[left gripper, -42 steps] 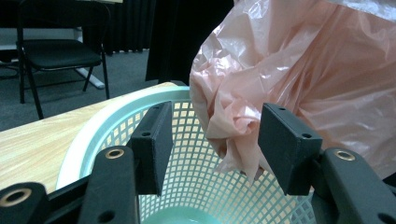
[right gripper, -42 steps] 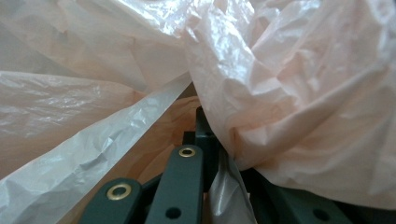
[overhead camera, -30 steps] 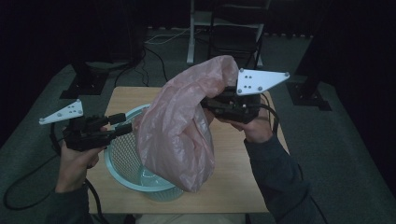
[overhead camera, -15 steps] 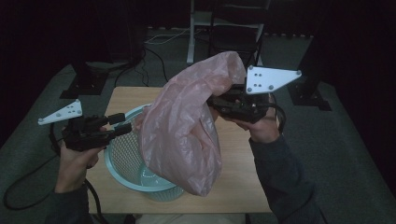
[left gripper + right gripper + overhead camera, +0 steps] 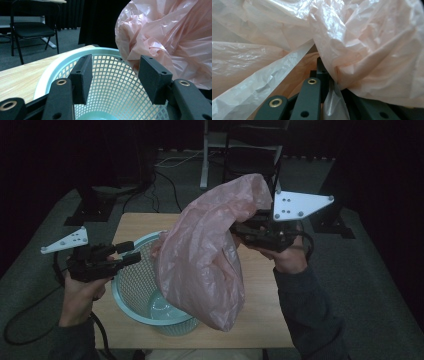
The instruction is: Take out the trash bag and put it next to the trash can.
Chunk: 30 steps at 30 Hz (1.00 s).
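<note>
A crumpled pink plastic bag [image 5: 200,260] hangs above the table, drooping over the right side of a light blue mesh basket [image 5: 122,285]. My right gripper [image 5: 235,231] is shut on a fold of the bag near its top, held up in the air. In the right gripper view the bag [image 5: 367,50] bunches around the closed right gripper [image 5: 323,67]. My left gripper [image 5: 131,252] is open at the basket's left rim, pointing toward the bag. In the left gripper view the left gripper [image 5: 115,75] frames the basket [image 5: 110,82], with the bag [image 5: 170,37] just beyond and nothing between the pads.
The basket stands on a small wooden table [image 5: 260,320]. A black chair [image 5: 255,140] and a white stand are behind it on the grey carpet. Black floor bases lie at back left [image 5: 92,207] and back right [image 5: 335,225].
My right gripper has shifted a little to the right with the bag, which now hangs slightly lower. The left gripper has stayed in place.
</note>
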Each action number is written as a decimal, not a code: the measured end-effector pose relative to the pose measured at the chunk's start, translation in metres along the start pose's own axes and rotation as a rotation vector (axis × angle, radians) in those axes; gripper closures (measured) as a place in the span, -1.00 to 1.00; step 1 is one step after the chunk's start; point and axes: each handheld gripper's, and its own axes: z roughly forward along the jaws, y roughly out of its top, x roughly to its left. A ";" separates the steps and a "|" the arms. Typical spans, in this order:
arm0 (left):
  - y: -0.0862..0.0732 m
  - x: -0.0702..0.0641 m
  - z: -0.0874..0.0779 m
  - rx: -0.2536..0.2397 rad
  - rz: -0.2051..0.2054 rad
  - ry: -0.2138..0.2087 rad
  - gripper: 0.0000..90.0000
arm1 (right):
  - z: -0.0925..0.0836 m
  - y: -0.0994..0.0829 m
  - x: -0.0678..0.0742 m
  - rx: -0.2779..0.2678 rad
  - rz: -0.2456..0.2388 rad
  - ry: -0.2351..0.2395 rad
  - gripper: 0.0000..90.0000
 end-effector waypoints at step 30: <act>-0.001 0.000 0.001 0.001 -0.003 -0.001 0.01 | -0.055 0.002 -0.002 -0.002 -0.002 -0.079 0.89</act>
